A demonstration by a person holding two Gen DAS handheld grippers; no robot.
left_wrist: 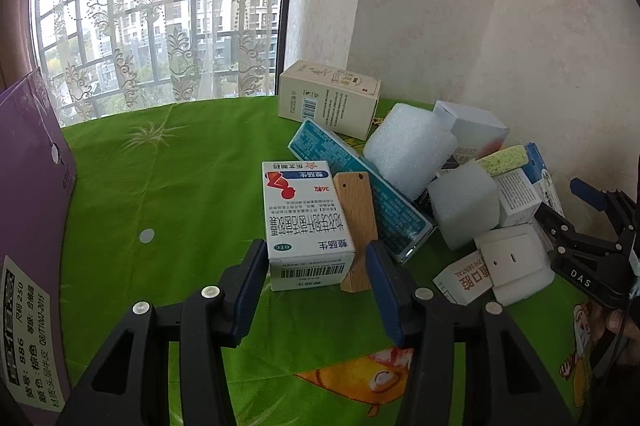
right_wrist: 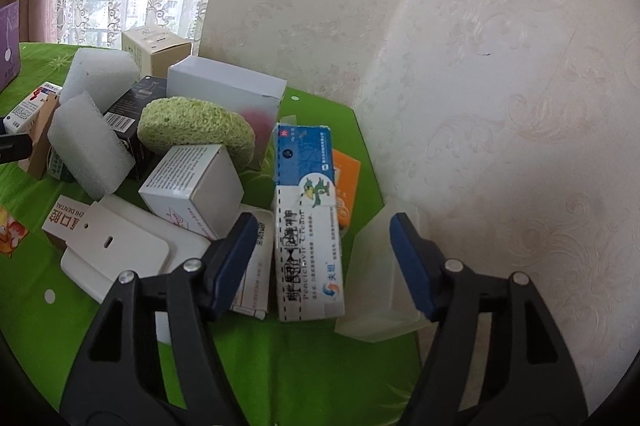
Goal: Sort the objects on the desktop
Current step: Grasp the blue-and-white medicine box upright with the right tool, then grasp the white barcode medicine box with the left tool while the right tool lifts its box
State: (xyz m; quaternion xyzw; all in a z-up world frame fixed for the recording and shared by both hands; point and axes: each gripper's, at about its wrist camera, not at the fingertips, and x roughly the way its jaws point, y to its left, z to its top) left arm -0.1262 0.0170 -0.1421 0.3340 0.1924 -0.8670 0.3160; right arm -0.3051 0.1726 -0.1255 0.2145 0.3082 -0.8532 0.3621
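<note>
My left gripper [left_wrist: 316, 266] is open, its jaws either side of the near end of a white and red medicine box [left_wrist: 306, 226] and a wooden block [left_wrist: 357, 232] lying on the green cloth [left_wrist: 180, 185]. My right gripper [right_wrist: 324, 238] is open, its jaws around a blue and white cream box [right_wrist: 308, 222] without touching it. The right gripper also shows at the right edge of the left wrist view [left_wrist: 580, 226].
A pile holds white foam blocks [left_wrist: 408, 149], a green sponge [right_wrist: 196, 125], a teal box [left_wrist: 360, 185], a beige carton [left_wrist: 328, 97], a white plastic plate [right_wrist: 120, 246], an orange packet [right_wrist: 346, 181] and a clear plastic box [right_wrist: 380, 278]. A purple box [left_wrist: 32, 185] stands at left. The wall is close at right.
</note>
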